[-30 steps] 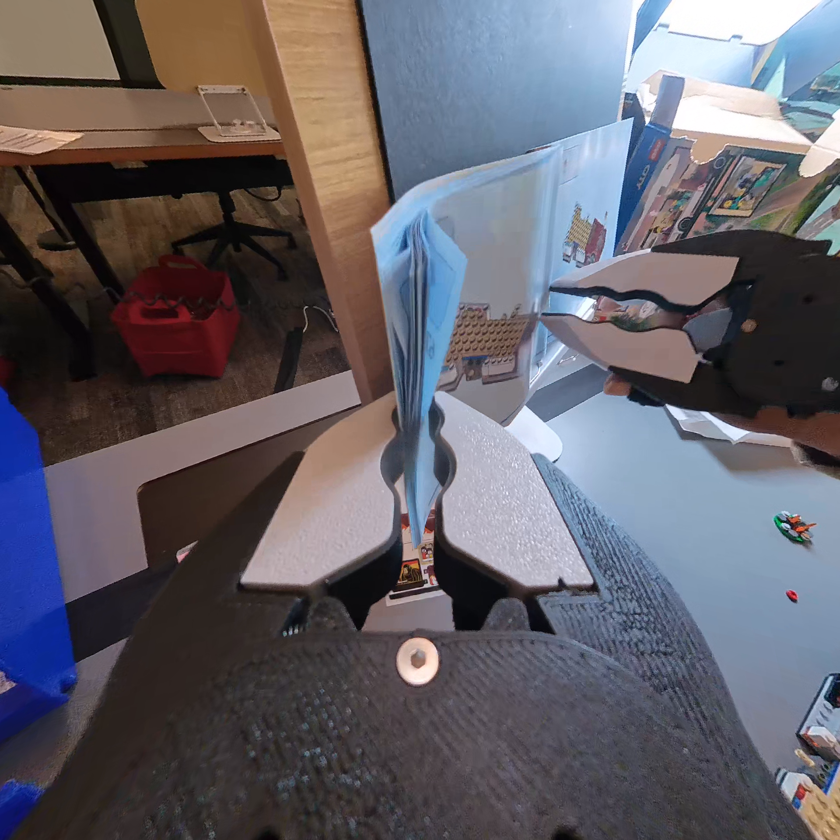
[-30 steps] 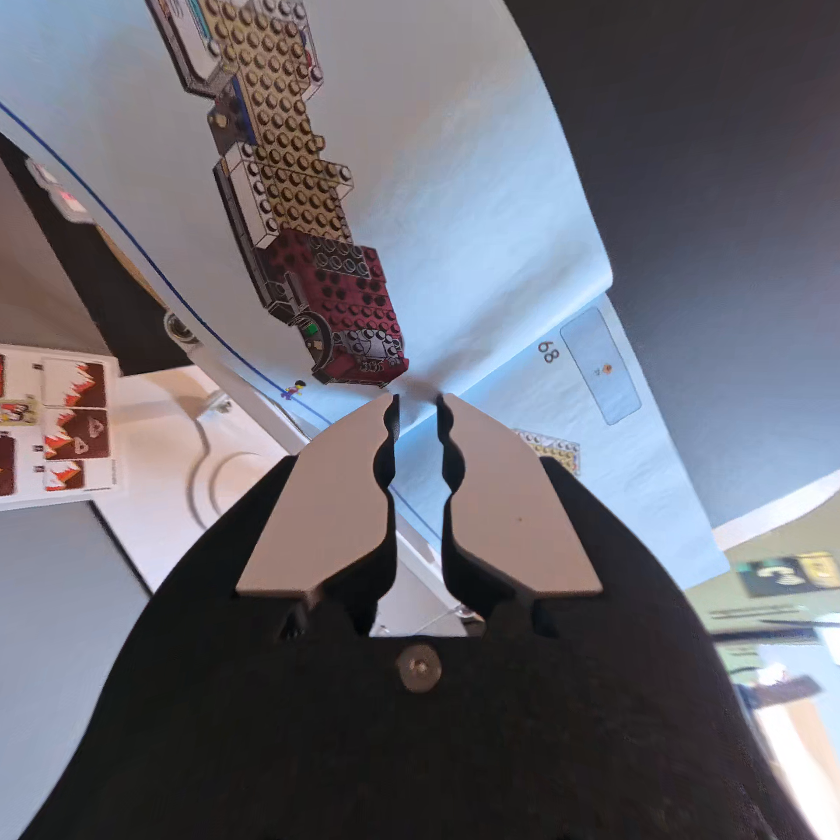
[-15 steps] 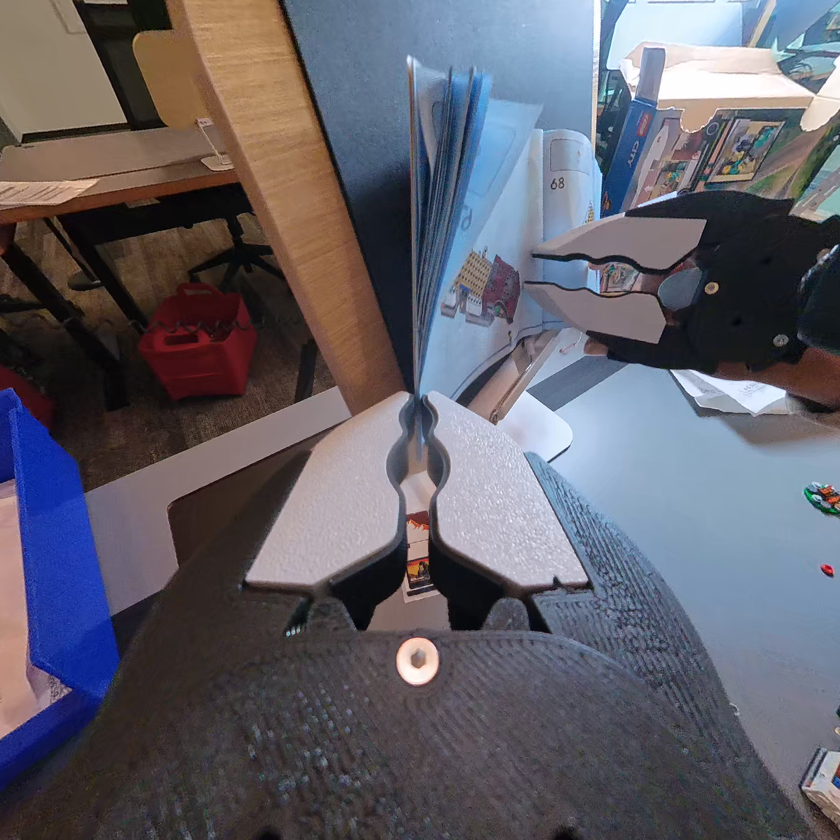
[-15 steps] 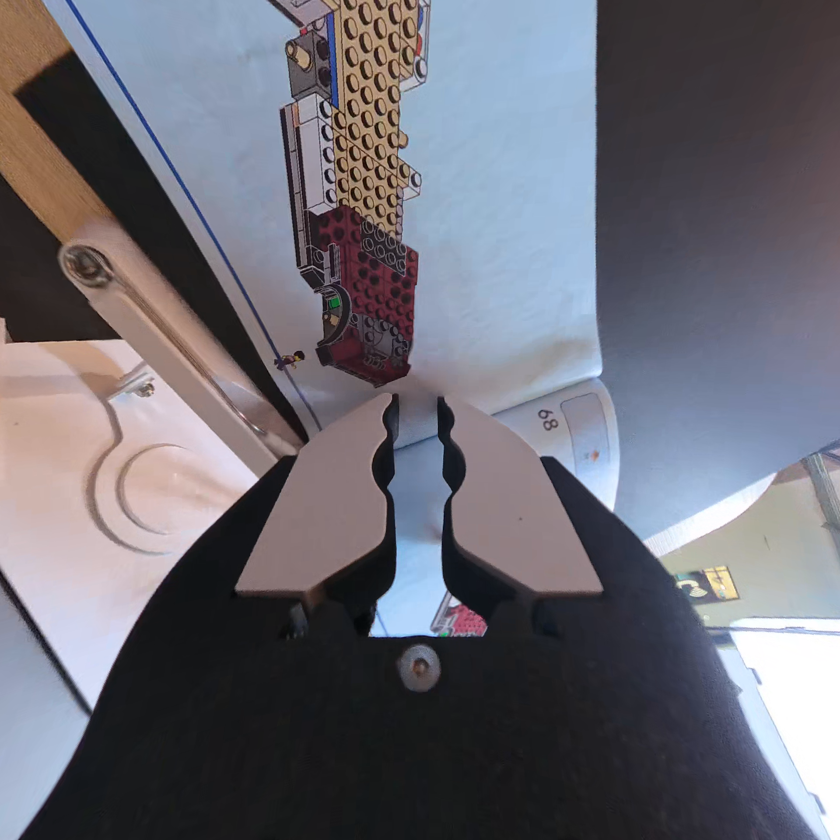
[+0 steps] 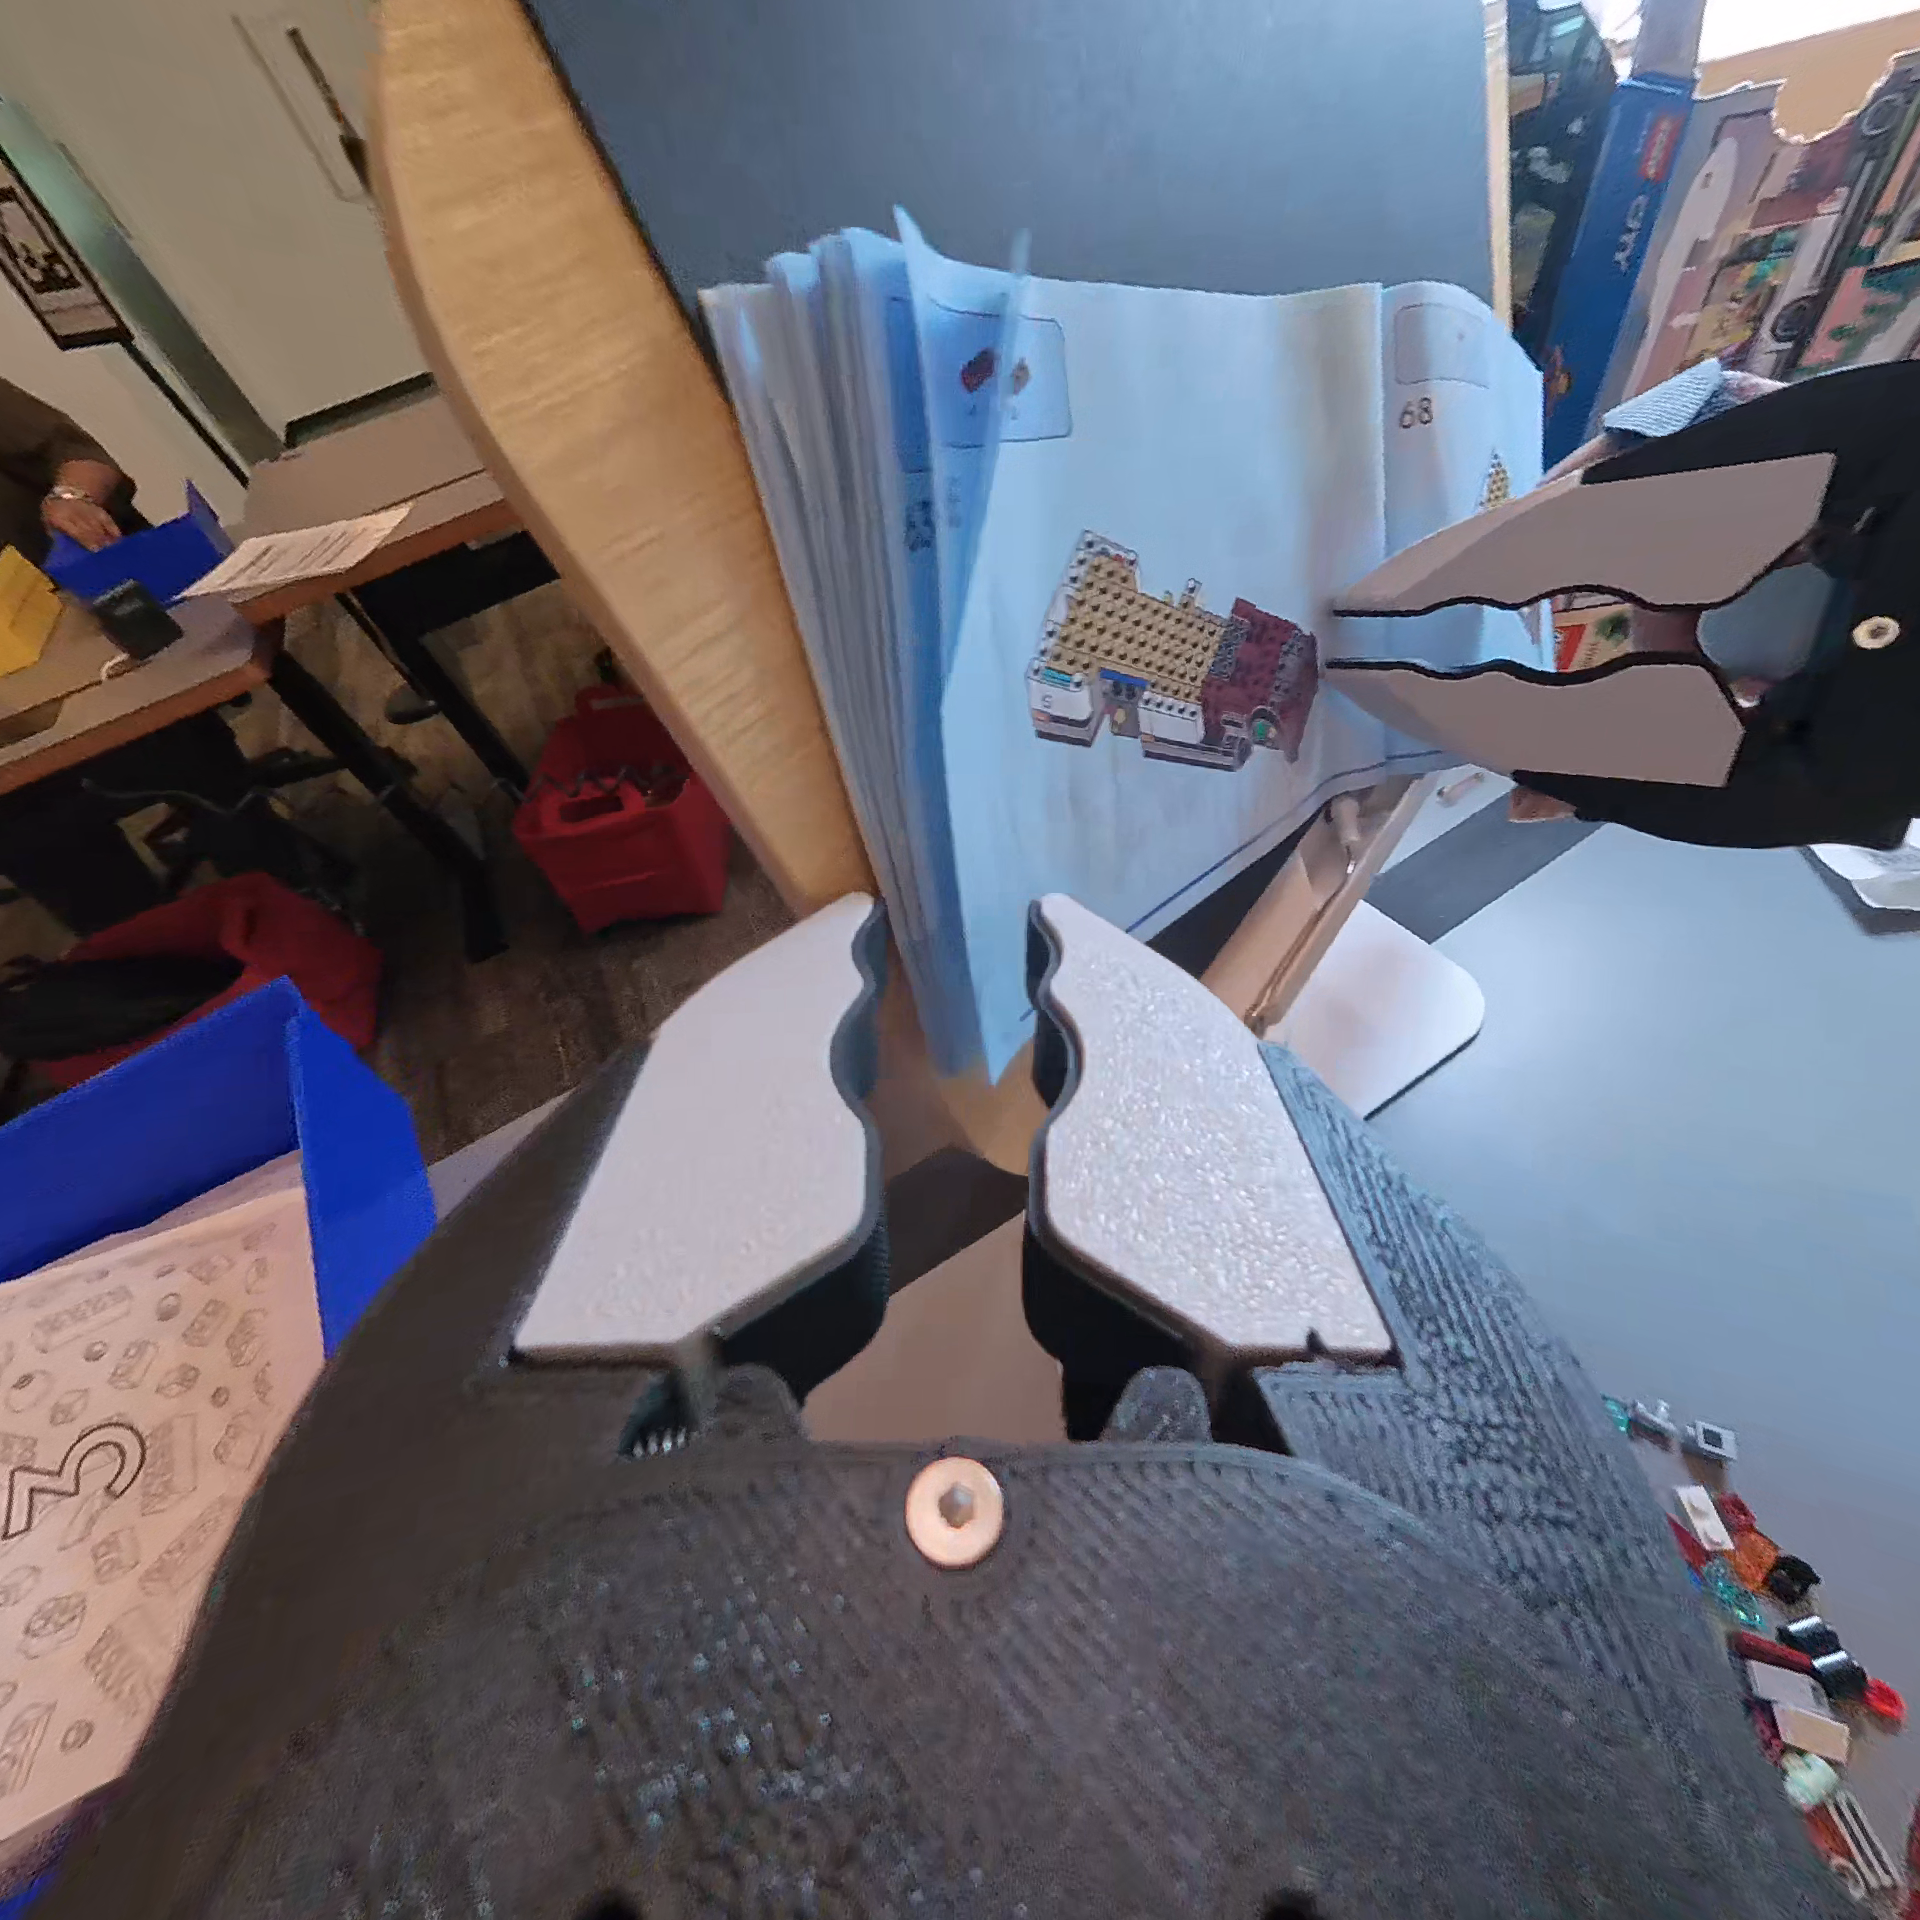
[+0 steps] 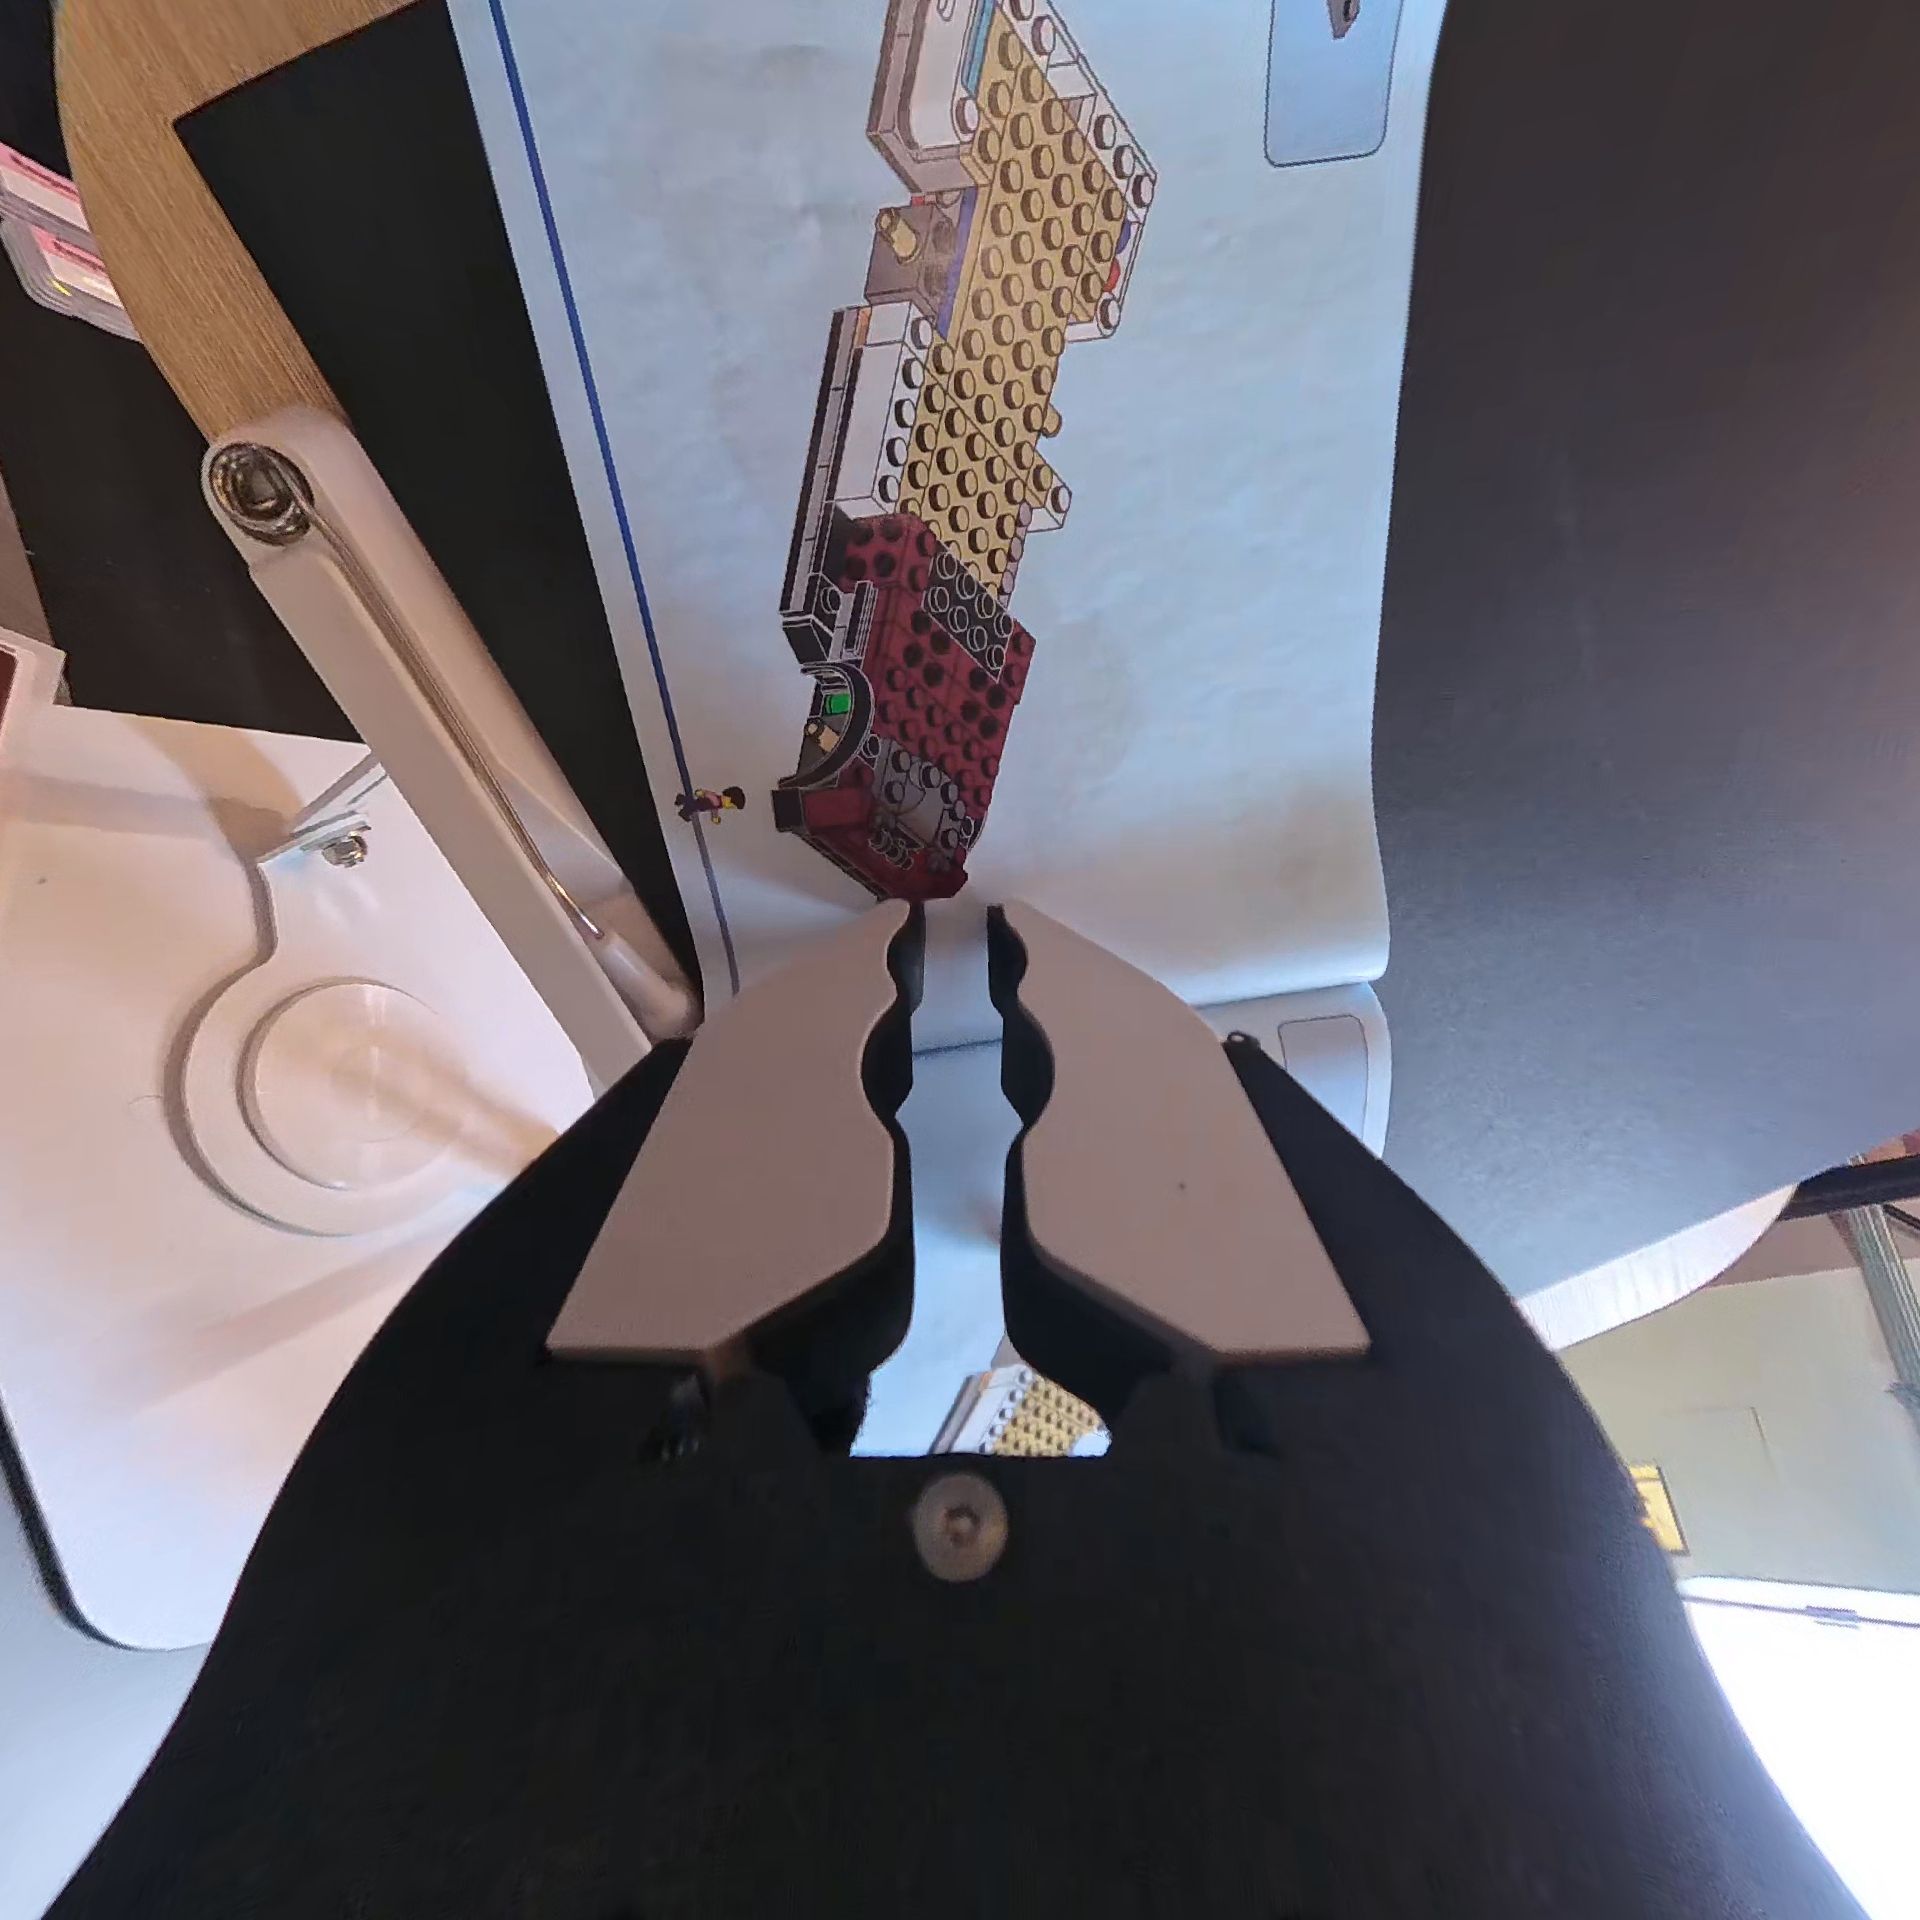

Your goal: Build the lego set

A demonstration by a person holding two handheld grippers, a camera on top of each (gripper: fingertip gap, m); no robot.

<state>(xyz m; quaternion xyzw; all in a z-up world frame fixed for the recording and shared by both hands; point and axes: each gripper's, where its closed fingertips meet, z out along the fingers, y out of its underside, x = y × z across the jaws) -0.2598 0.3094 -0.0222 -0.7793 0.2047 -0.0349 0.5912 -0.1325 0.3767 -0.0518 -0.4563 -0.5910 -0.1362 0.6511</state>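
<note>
Left wrist view: the left gripper [image 5: 956, 966] has its jaws spread, a sheaf of booklet [image 5: 1143, 520] pages standing loose between them. The right gripper [image 5: 1335, 639] touches the open page ahead-right. One white stand [image 5: 1382, 1008] sits on the counter [image 5: 1662, 1143].

Right wrist view: the right gripper's jaws stand slightly apart, tips against the one printed page [image 6: 1195, 623].

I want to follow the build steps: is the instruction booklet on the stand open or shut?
Open: the instruction booklet stands on the white stand, one illustrated page spread out, other pages fanned at its left.
</note>
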